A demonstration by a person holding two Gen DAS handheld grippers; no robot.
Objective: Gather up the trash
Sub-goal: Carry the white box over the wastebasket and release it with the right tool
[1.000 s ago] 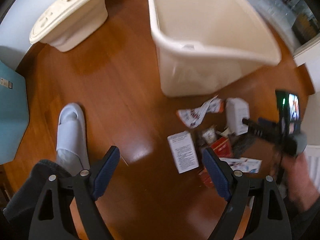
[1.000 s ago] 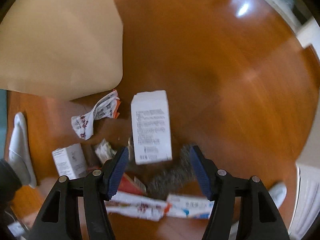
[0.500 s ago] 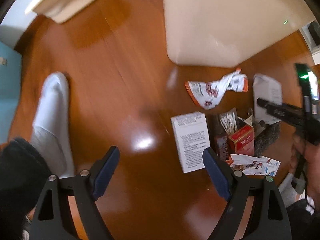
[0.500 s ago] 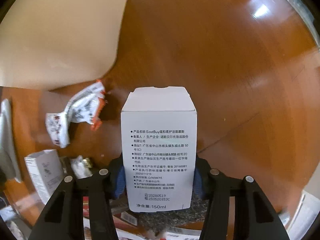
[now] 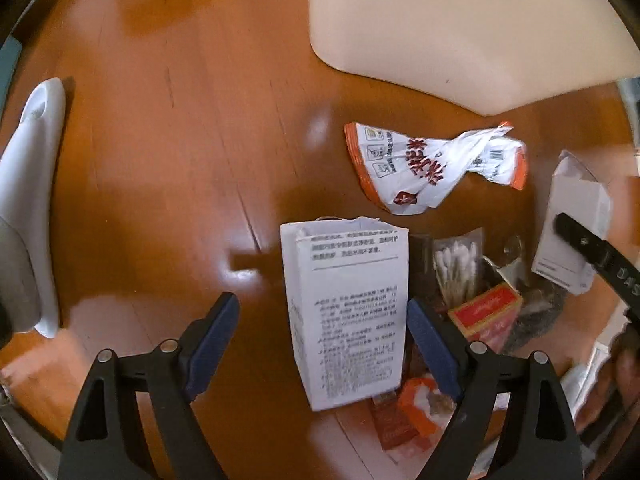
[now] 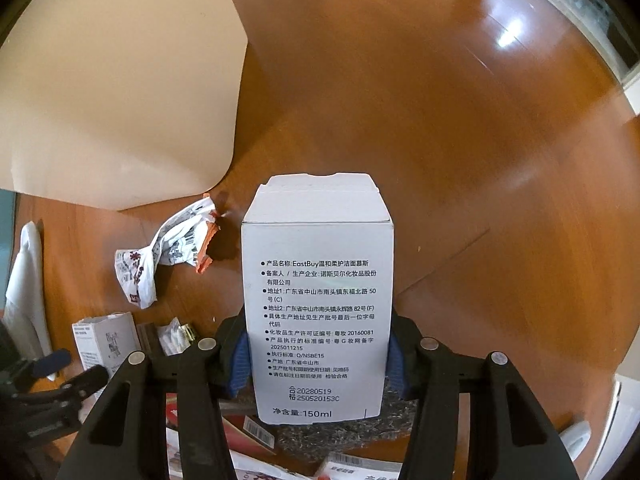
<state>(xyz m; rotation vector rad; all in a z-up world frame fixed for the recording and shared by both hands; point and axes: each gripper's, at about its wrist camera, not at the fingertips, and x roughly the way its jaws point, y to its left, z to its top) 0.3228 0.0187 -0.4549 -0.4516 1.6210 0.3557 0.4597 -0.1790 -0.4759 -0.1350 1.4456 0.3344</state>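
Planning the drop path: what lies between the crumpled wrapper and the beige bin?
Only bare wooden floor, between crumpled orange-and-white wrapper and beige plastic bin; left wrist view.

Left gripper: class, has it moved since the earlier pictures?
Yes. The left gripper has dropped toward the floor; the bin and white box loom larger.

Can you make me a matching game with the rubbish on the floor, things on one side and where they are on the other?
Things:
1. 150ml box
2. open-topped white box
3. crumpled wrapper
4. cotton swabs

Places:
A. lying close to the cream bin
B. squeezed in the right gripper
C. in a clear packet next to the red carton
D. between the open left gripper's fingers

Pairs: 1-B, 2-D, 3-A, 4-C
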